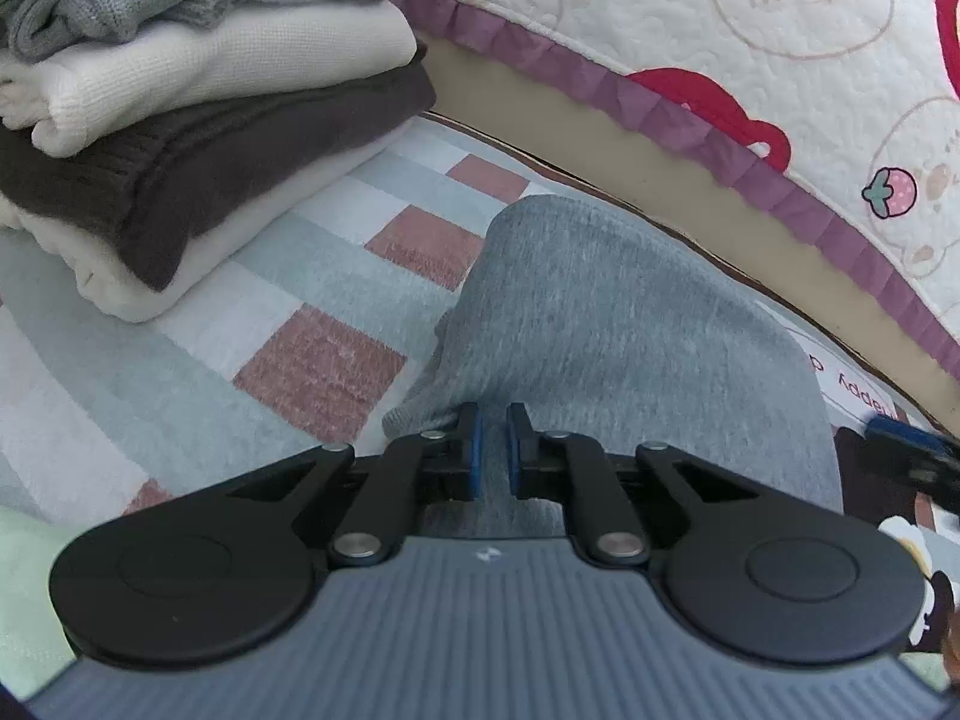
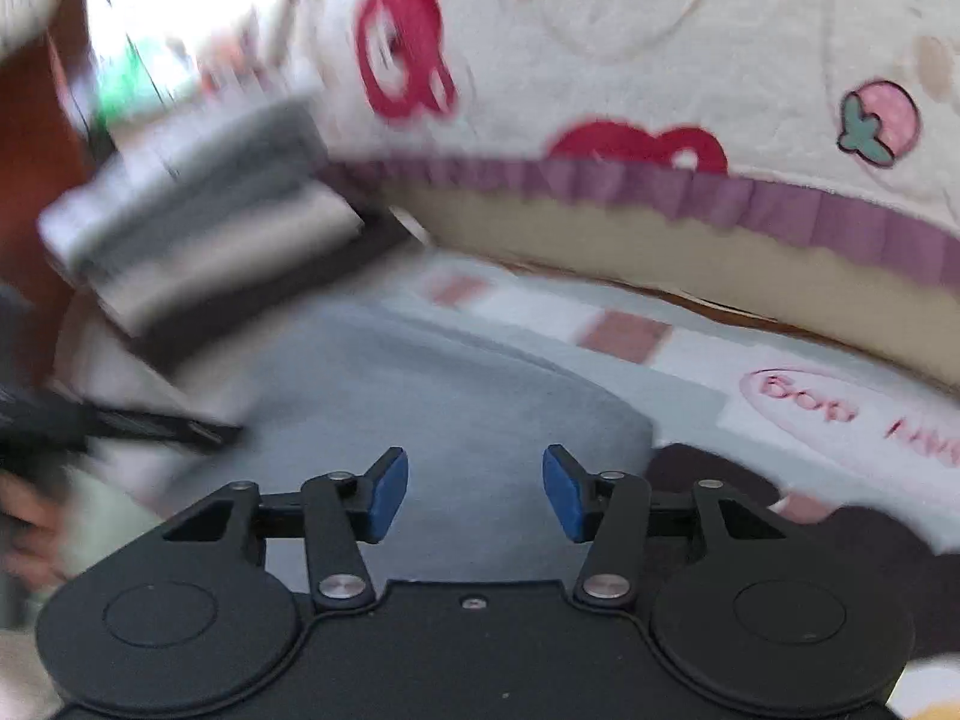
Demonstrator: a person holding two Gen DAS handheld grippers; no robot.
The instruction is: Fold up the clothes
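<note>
A grey garment (image 1: 600, 312) lies on the checked rug (image 1: 180, 372), folded into a rounded shape. My left gripper (image 1: 493, 450) has its blue pads close together on the near edge of this garment, with grey cloth pinched between them. In the blurred right wrist view, my right gripper (image 2: 475, 489) stands open above the same grey garment (image 2: 432, 396), with nothing between its fingers. One of its blue pads shows at the right edge of the left wrist view. The left gripper's dark fingers (image 2: 150, 423) show blurred at the left of the right wrist view.
A stack of folded clothes (image 1: 180, 120) in grey, white and dark brown sits on the rug at the back left. A bed with a cartoon-print quilt (image 1: 780, 30) and purple frill runs along the back. A hand (image 2: 24, 522) shows at the left edge.
</note>
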